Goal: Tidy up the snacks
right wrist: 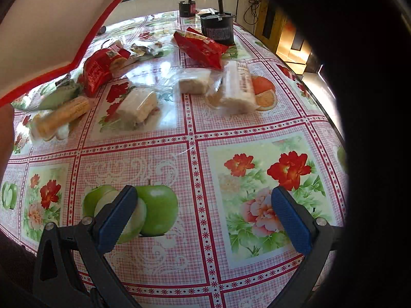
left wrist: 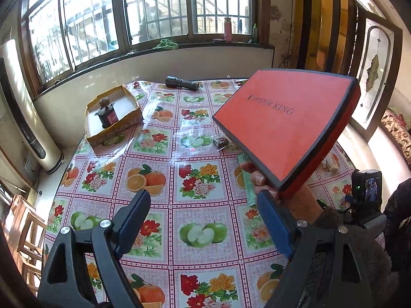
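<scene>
Desk with fruit-and-flower cloth fills both views. Left view only: red box lid marked SPIDER KING, tilted in the air, held by a bare hand at its lower corner, just beyond the right finger of the left tool; yellow tray at the far left edge with a small dark motor standing in it; flashlight lying at the far edge. Right view only: lid's pale underside with red rim at upper left, above the snacks; snacks scattered on the desk's far half: two red packets, clear-wrapped cakes, a yellow roll, a green packet. Black motor behind them. Left tool wide open, gripping nothing. Right tool wide open, empty, over bare cloth near the snacks. Right side of the right view is dark, blocked.
</scene>
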A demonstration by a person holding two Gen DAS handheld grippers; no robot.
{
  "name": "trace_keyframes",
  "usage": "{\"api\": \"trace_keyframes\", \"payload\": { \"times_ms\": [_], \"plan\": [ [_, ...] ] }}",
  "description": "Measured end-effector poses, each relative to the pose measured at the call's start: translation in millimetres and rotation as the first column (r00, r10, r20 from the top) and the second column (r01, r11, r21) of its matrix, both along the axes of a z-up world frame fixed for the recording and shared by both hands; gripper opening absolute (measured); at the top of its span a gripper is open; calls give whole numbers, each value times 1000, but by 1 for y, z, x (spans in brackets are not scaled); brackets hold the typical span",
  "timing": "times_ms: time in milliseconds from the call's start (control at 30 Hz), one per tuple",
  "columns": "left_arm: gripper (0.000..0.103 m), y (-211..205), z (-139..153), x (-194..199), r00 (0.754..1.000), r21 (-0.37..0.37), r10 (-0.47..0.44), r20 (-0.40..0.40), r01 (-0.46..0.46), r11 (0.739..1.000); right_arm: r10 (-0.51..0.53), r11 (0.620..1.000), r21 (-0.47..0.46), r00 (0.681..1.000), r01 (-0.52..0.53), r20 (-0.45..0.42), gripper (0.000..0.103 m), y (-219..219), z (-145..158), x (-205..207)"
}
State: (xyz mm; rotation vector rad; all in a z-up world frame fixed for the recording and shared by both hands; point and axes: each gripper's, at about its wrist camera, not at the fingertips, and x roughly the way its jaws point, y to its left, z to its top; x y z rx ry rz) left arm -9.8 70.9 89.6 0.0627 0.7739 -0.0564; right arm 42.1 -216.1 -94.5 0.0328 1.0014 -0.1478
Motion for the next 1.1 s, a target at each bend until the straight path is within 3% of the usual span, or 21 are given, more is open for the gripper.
{"api": "trace_keyframes", "payload": {
  "times_ms": [200, 300, 400, 833, 1100],
  "plan": [
    [85, 10, 17, -24, 997, -44, 18, 73, -15, 999, 0, 1000, -1, 1000, 0, -1, 103, 1, 0, 0],
    [85, 13, 26, -39, 992, -25, 35, 123, -32, 999, 0, 1000, -1, 1000, 0, -1, 103, 0, 1, 0],
    [85, 10, 23, -37, 992, -9, 39, 120, -39, 999, 0, 1000, -1, 1000, 0, -1, 103, 0, 1, 0],
    [85, -57, -65, 23, 1000, -29, 2, -24, -3, 1000, 0, 1000, 0, 1000, 0, -1, 103, 1, 1, 0],
    [85, -90, -88, 33, 999, -14, -2, -48, 1, 1000, 0, 1000, 1, 1000, 0, -1, 103, 1, 1, 0]
  ]
}}
